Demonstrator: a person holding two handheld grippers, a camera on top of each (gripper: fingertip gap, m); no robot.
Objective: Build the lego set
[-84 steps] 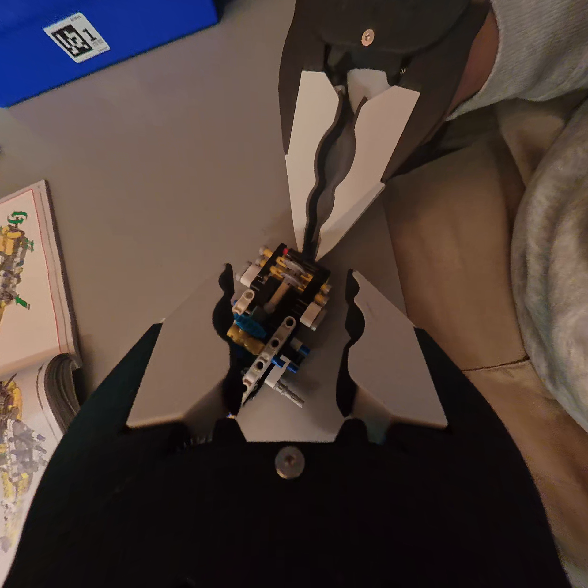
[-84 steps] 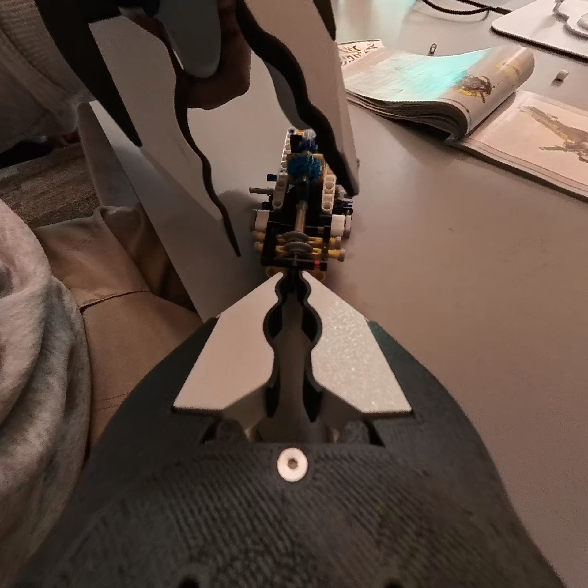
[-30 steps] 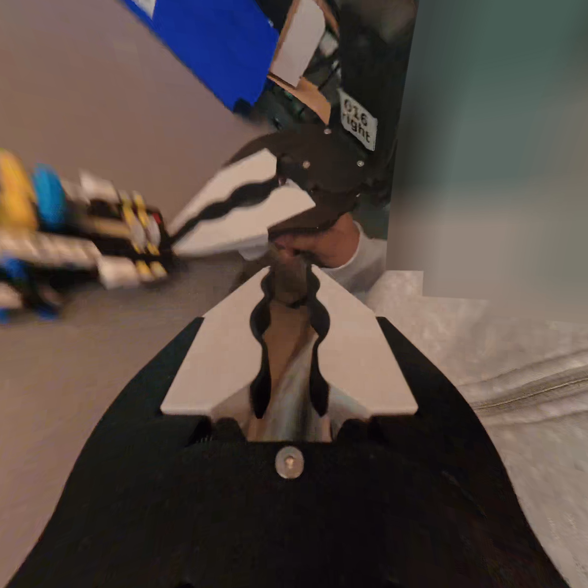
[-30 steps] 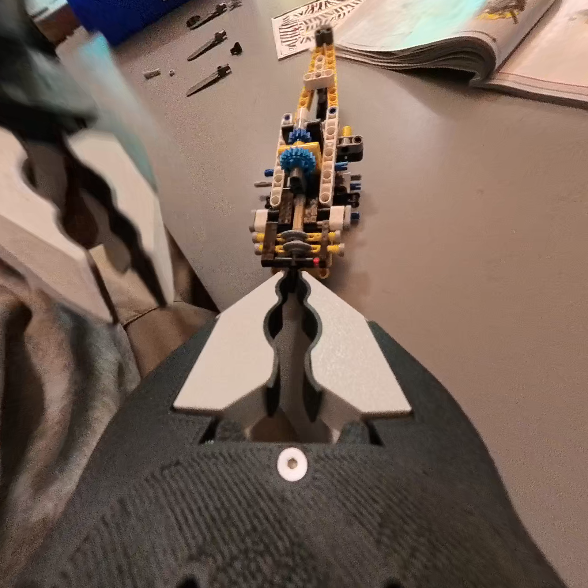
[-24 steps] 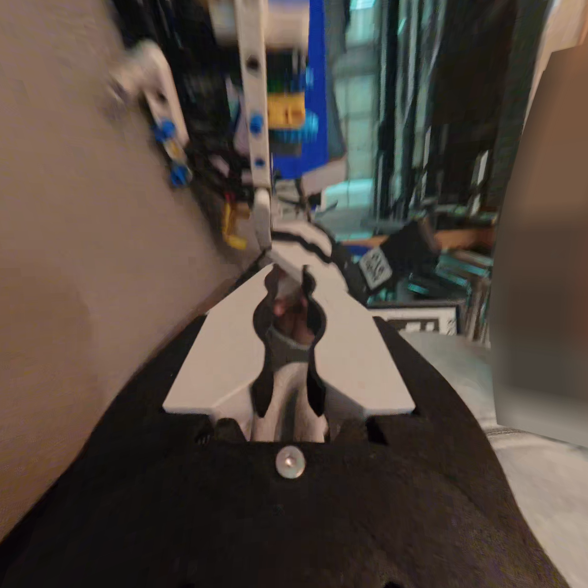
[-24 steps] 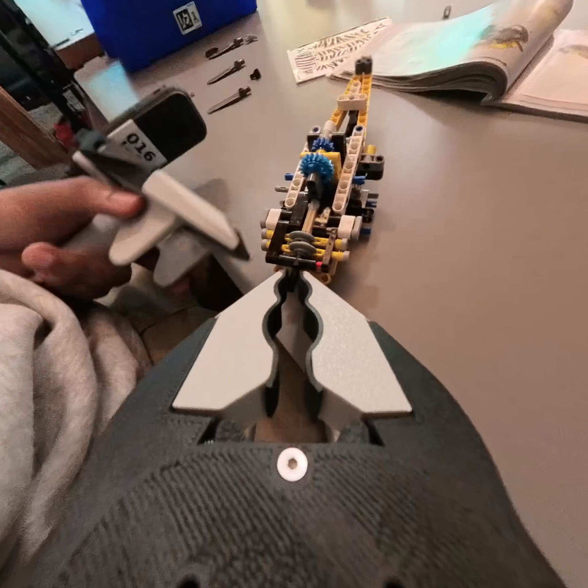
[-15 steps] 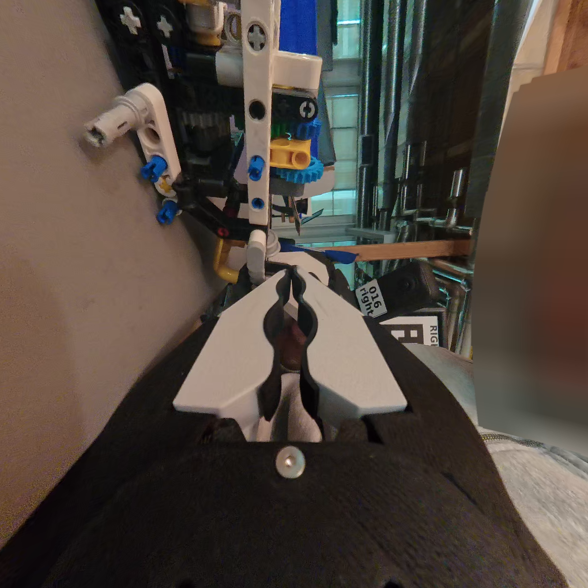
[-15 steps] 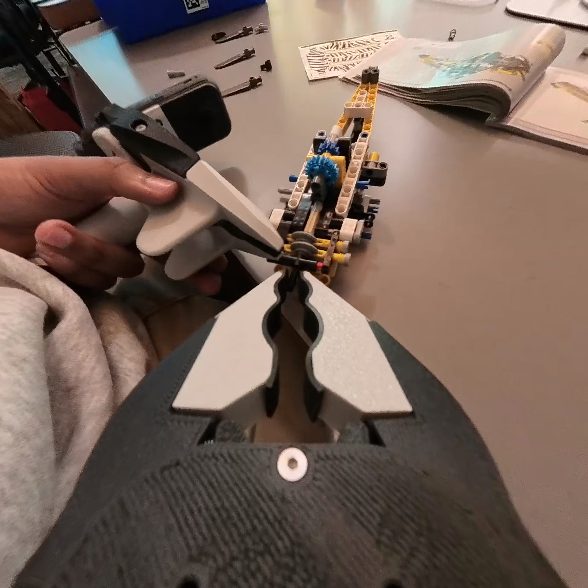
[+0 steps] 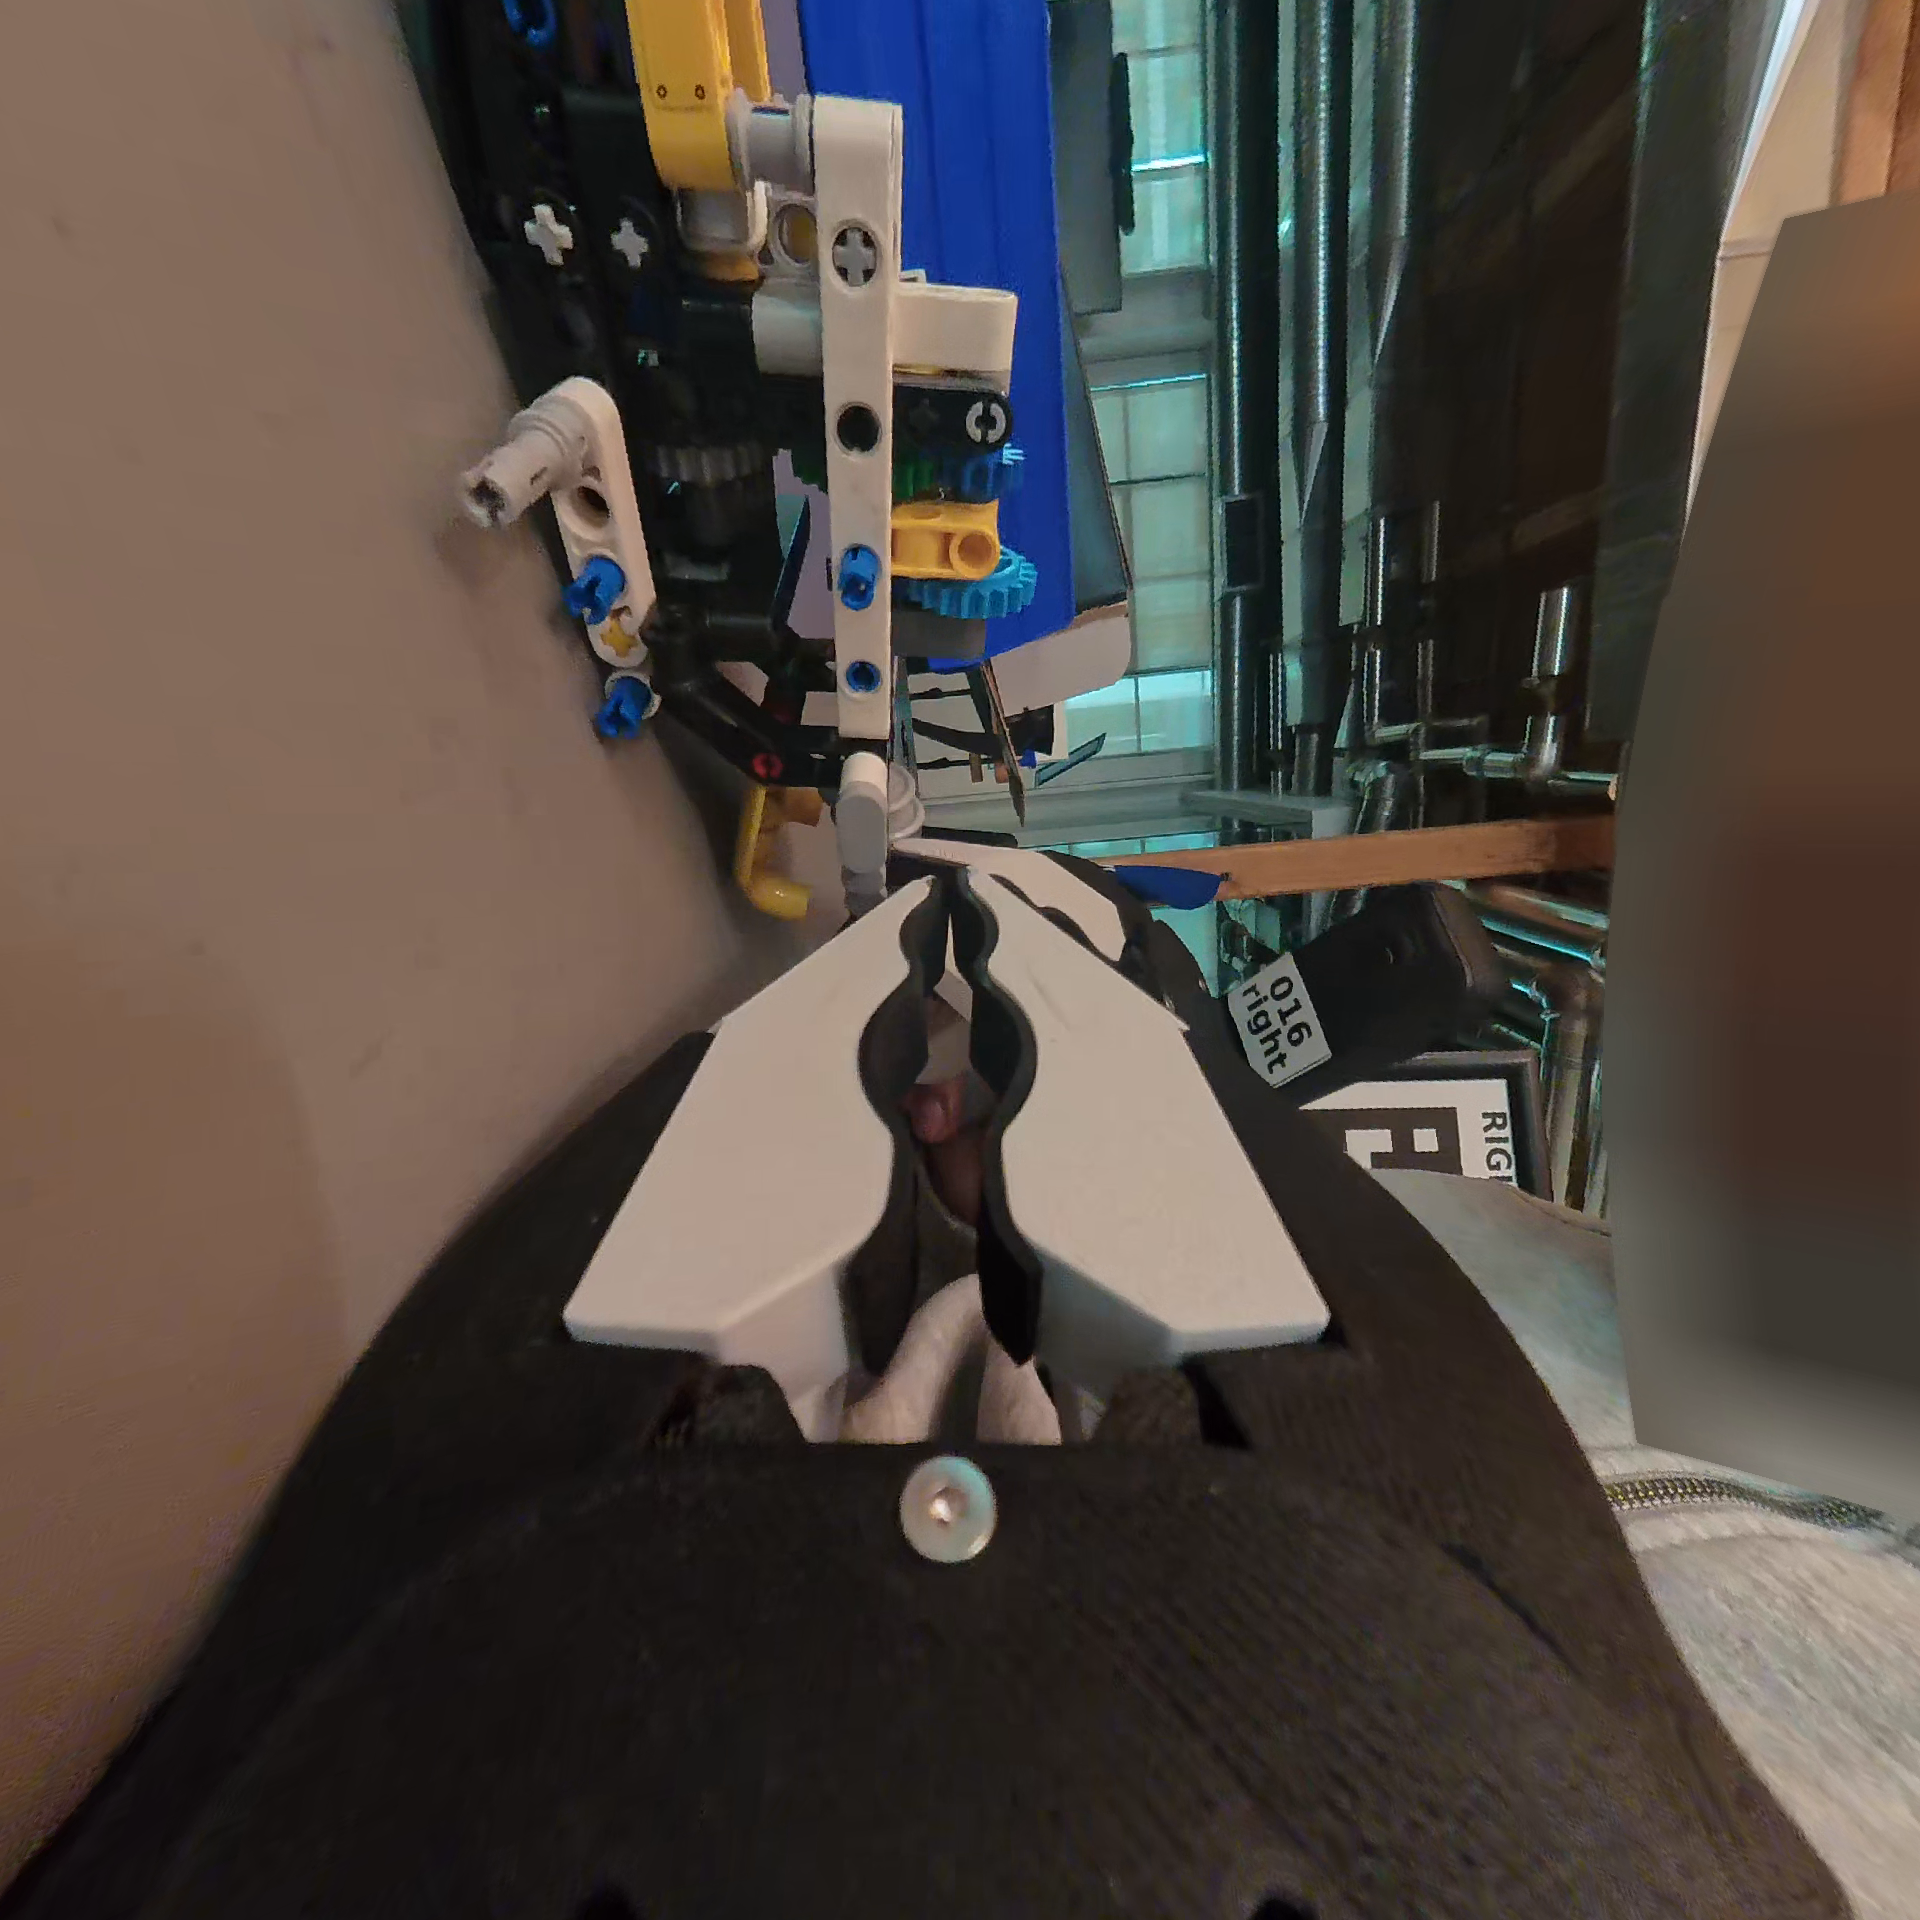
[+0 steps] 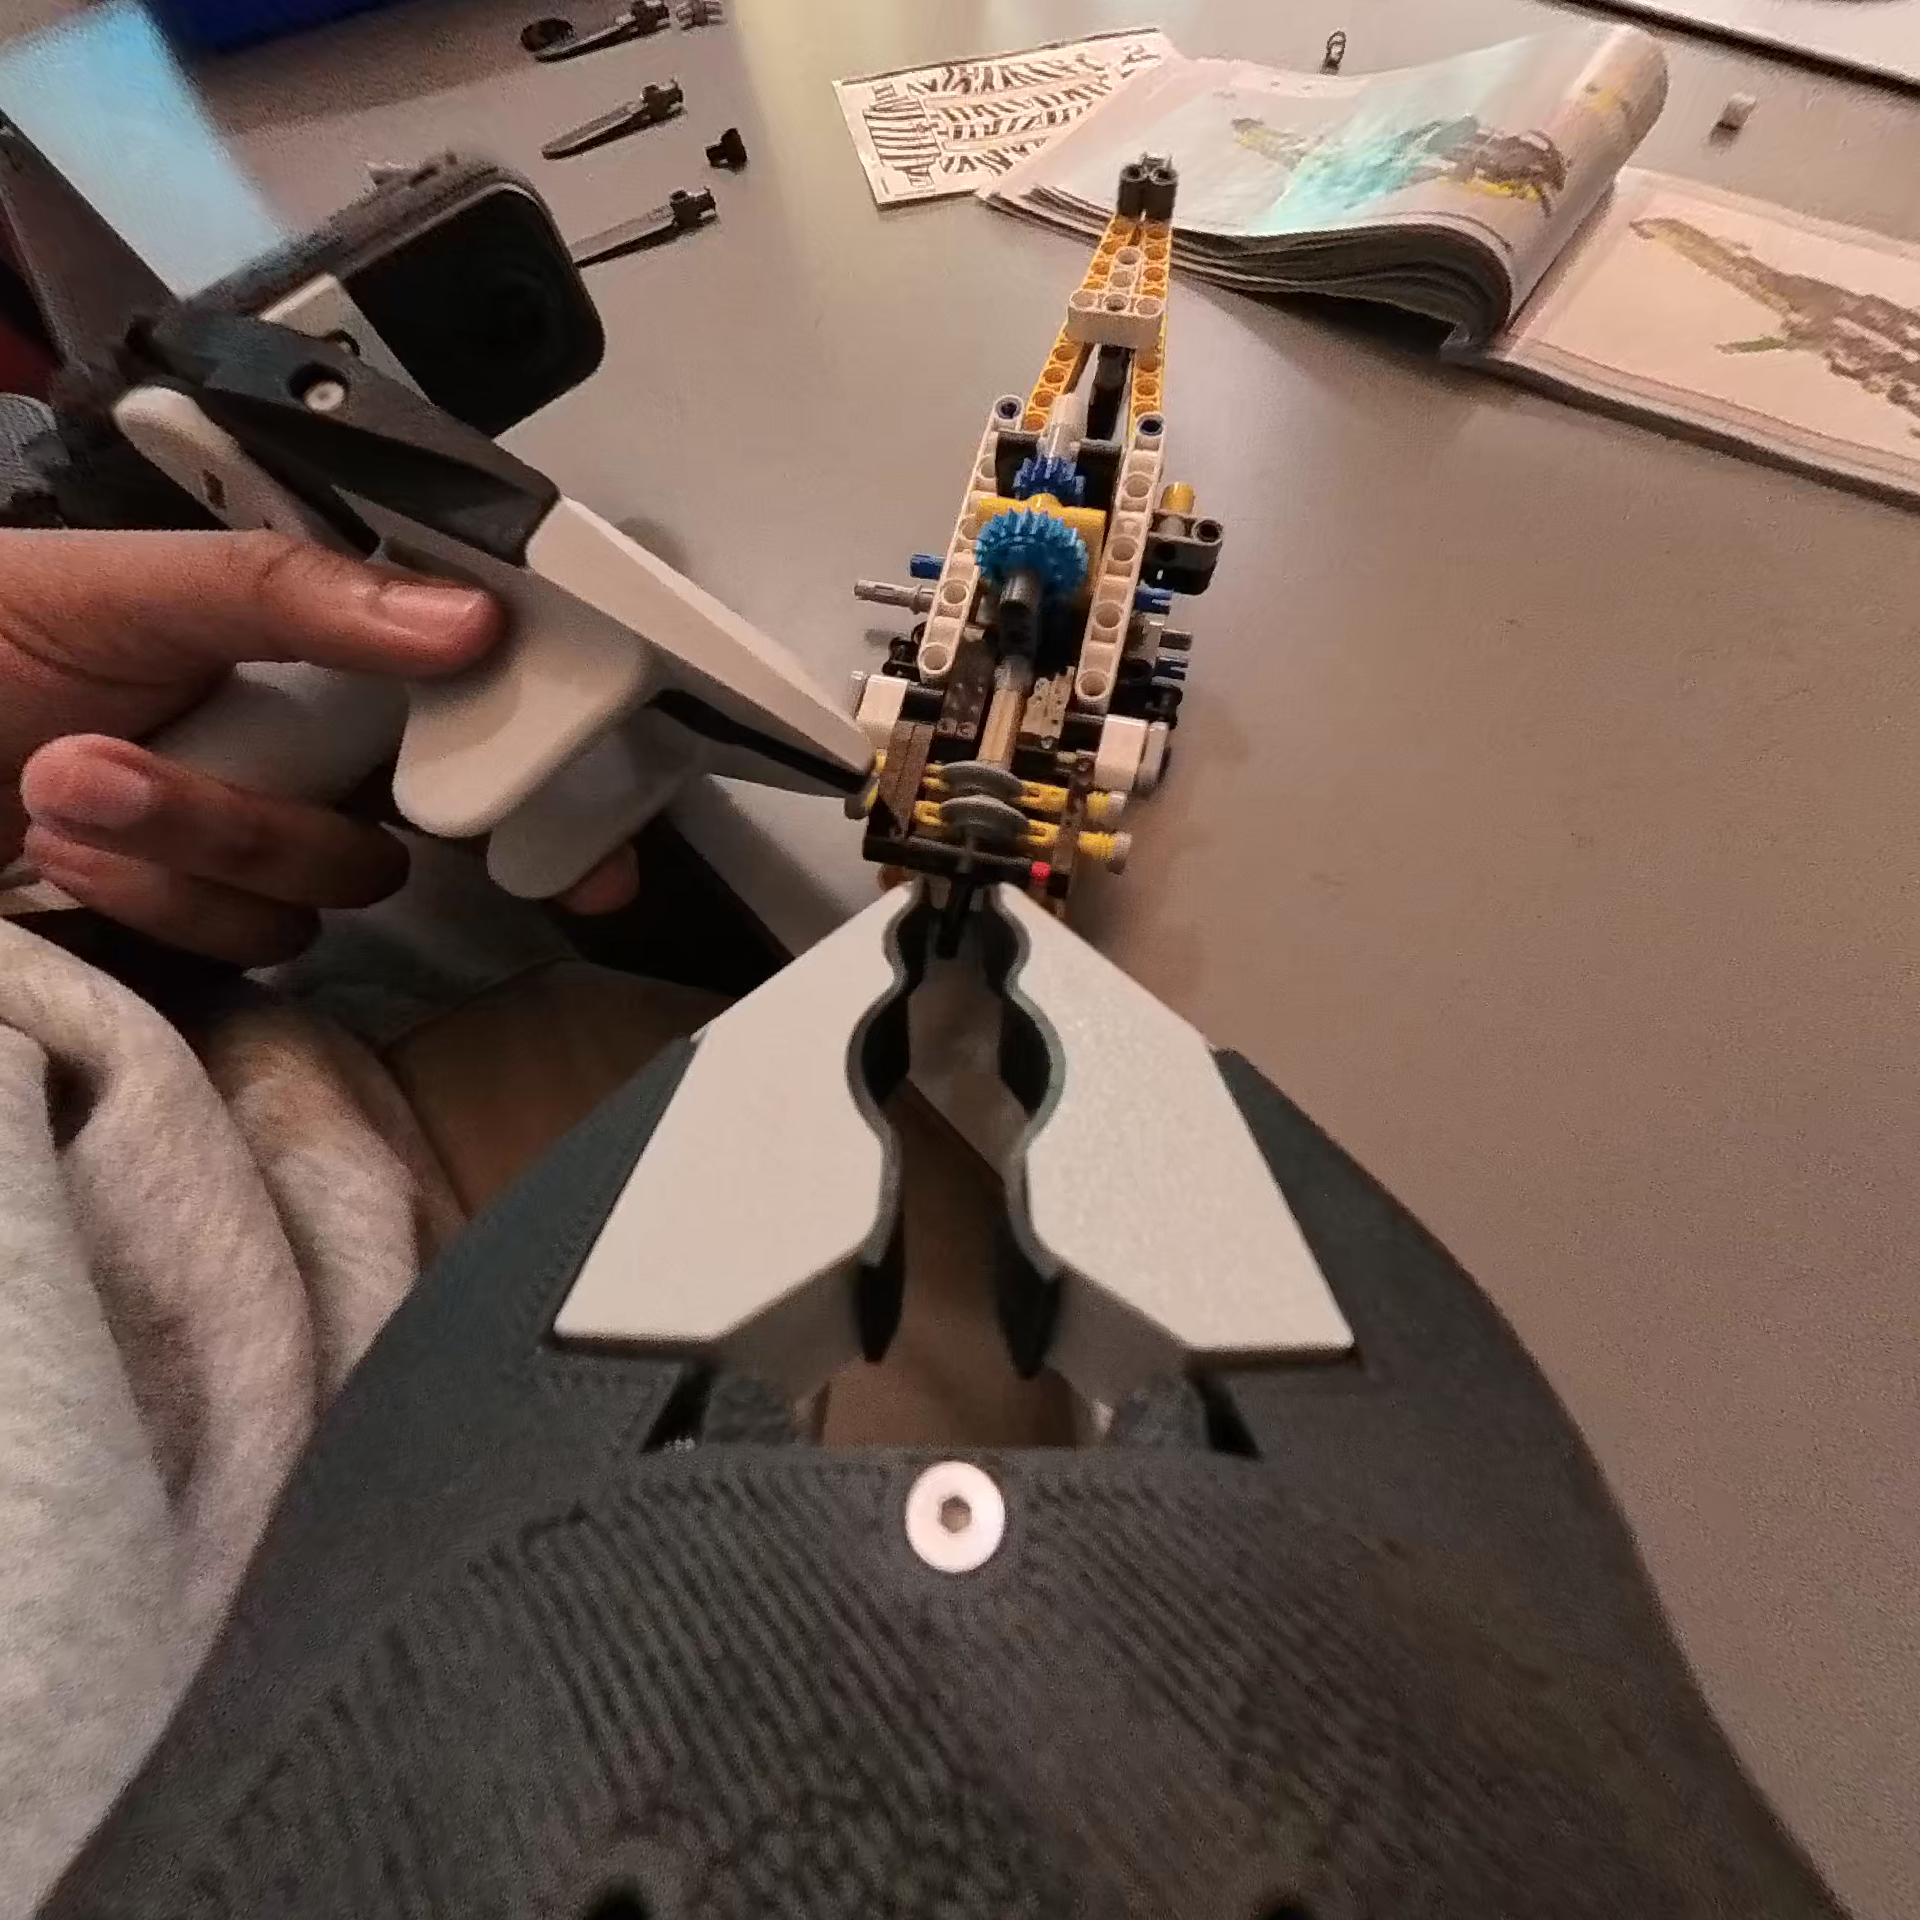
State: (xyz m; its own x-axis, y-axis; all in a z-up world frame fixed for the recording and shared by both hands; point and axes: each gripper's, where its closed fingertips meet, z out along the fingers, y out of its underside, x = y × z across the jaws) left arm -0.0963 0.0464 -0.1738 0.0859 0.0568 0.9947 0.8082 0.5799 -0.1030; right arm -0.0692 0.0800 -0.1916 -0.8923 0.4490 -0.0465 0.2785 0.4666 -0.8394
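On the right gripper (image 9: pixel 951 883), a white printed sticker (image 9: pixel 1276 1027).

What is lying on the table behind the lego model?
Behind the lego model lie an open booklet, a striped sheet and small dark parts on the table. What lies under the booklet is covered.

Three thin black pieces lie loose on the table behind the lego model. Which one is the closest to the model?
The lowest black piece, nearest the model's yellow tip; the other two lie farther back toward the table's far edge.
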